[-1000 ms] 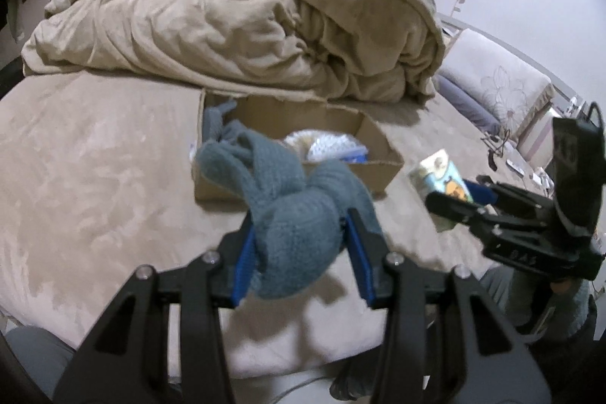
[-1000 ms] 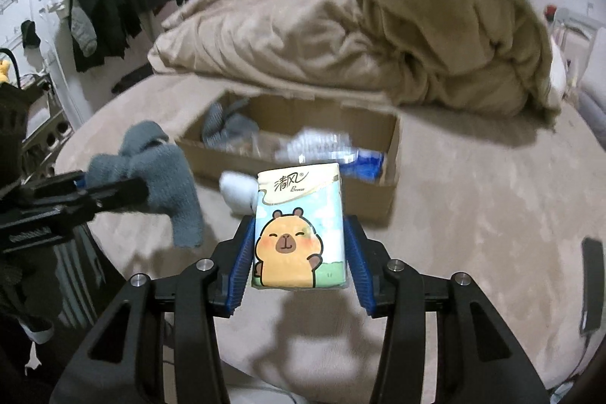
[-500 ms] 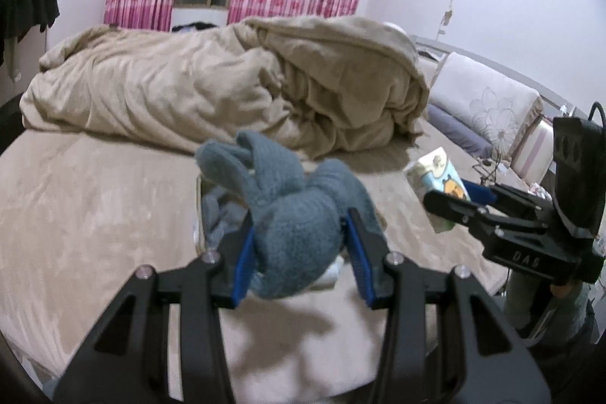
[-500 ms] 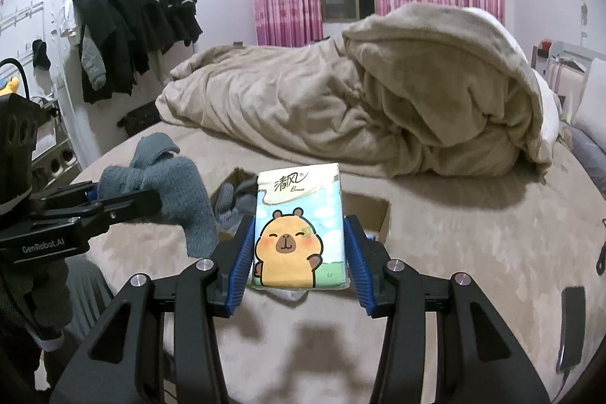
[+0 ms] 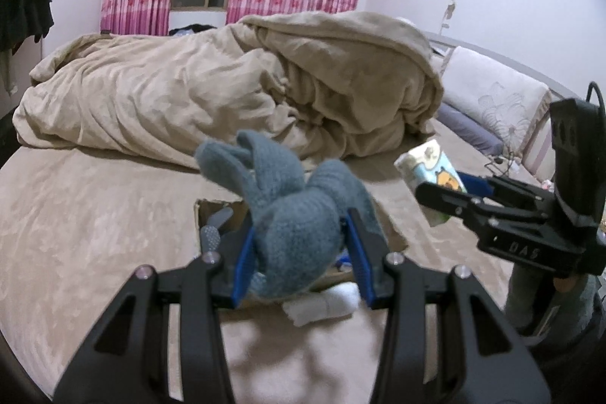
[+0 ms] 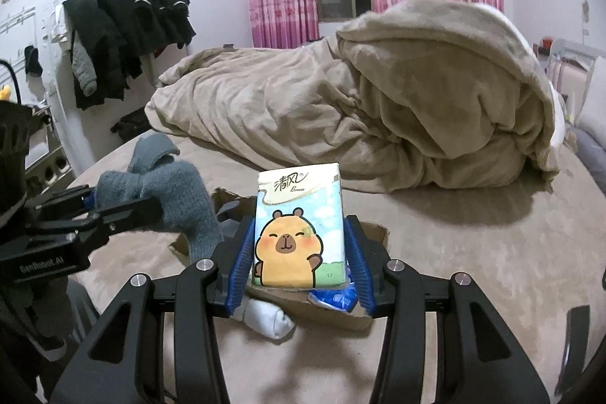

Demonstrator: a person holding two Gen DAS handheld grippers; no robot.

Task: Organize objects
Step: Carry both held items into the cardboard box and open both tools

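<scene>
My left gripper (image 5: 299, 252) is shut on a grey-blue knitted sock (image 5: 291, 214) and holds it above the cardboard box (image 5: 212, 211) on the bed. My right gripper (image 6: 299, 252) is shut on a tissue pack (image 6: 299, 226) printed with a cartoon capybara, held above the box (image 6: 375, 233). The tissue pack also shows in the left wrist view (image 5: 428, 169), and the sock in the right wrist view (image 6: 170, 188). A rolled white sock (image 6: 269, 320) lies on the bed against the box's near wall. A blue packet (image 6: 333, 298) lies in the box.
A heaped beige duvet (image 5: 227, 93) fills the far side of the bed. Pillows (image 5: 492, 101) lie at the right. Dark clothes (image 6: 128, 25) hang on the left wall. A dark flat object (image 6: 575, 324) lies on the bed at the right.
Both grippers have risen and tilted up with their loads; the box has dropped low in both views and is now mostly hidden behind the sock and the tissue pack.
</scene>
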